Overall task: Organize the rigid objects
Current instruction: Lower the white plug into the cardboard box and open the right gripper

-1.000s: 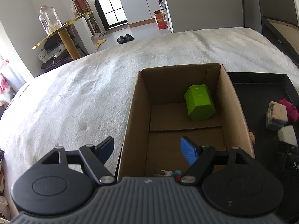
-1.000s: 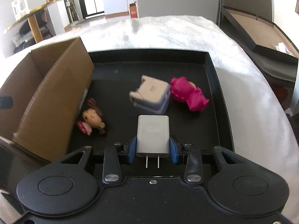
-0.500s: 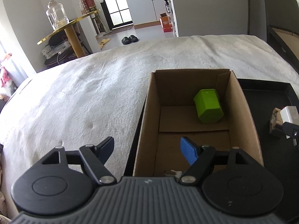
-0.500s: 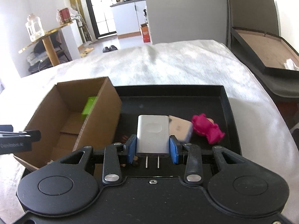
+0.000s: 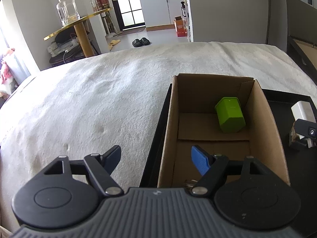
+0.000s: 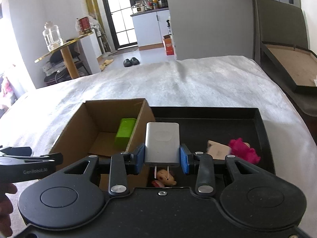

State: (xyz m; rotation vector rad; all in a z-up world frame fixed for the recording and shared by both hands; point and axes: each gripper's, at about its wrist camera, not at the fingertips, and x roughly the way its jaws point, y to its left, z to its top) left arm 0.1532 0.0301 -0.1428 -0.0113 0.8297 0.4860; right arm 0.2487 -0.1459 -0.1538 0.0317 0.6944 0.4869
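Note:
My right gripper [image 6: 162, 158] is shut on a white plug-in charger [image 6: 162, 141], its two prongs pointing back at the camera. It hangs above the black tray [image 6: 261, 130], beside the right wall of the open cardboard box [image 6: 141, 117]. A green block [image 6: 124, 131] lies inside the box [image 5: 168, 130] at its far end [image 5: 230, 117]. My left gripper [image 5: 156, 159] stands open with nothing in it, straddling the box's near left wall. The charger [image 5: 301, 110] and the right gripper show at the right edge of the left wrist view.
In the tray lie a pink plush toy [image 6: 242, 150], a beige cube [image 6: 217, 151] and a small doll [image 6: 163, 178] under the charger. The box and tray rest on a white blanket [image 5: 89, 103]. A hand [image 6: 5, 208] holds the left gripper at the lower left.
The right gripper has lifted the charger off the tray and carried it left toward the box. The left gripper has drifted back and left along the box.

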